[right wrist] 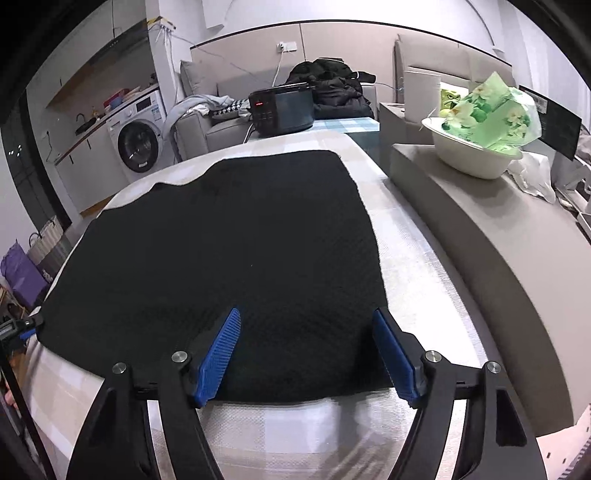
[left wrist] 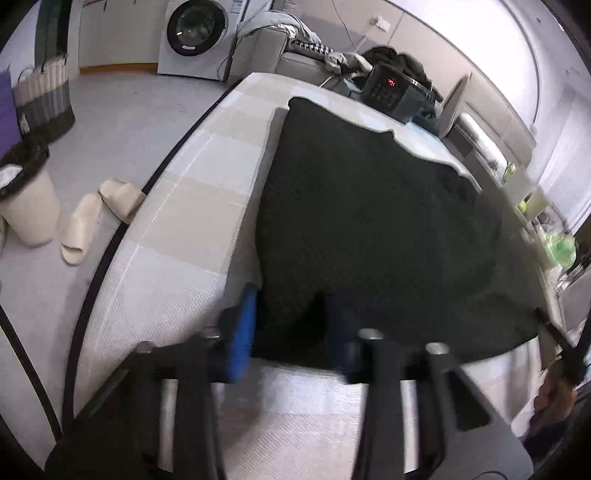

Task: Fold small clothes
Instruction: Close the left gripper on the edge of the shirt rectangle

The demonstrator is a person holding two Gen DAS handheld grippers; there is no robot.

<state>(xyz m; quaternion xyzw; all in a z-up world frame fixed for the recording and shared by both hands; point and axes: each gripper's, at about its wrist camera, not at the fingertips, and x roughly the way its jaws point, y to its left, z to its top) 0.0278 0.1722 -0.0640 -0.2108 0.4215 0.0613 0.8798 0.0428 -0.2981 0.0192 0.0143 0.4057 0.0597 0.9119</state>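
A black textured garment (left wrist: pixel 376 221) lies spread flat on a pale checked table cover (left wrist: pixel 192 206); it also shows in the right wrist view (right wrist: pixel 229 236). My left gripper (left wrist: pixel 295 325) is at the garment's near left corner with its blue pads (left wrist: pixel 243 332) apart; the cloth edge lies between them and partly covers the right pad. My right gripper (right wrist: pixel 306 354) is open, its blue pads (right wrist: pixel 218 362) spread over the garment's near right edge, holding nothing.
A dark cooker with a red display (right wrist: pixel 280 107) stands at the table's far end. A sofa arm (right wrist: pixel 480 229) on the right bears a white bowl with green tissue packs (right wrist: pixel 476 151). Slippers (left wrist: pixel 81 225), a bin and a washing machine (left wrist: pixel 192 33) are on the left floor.
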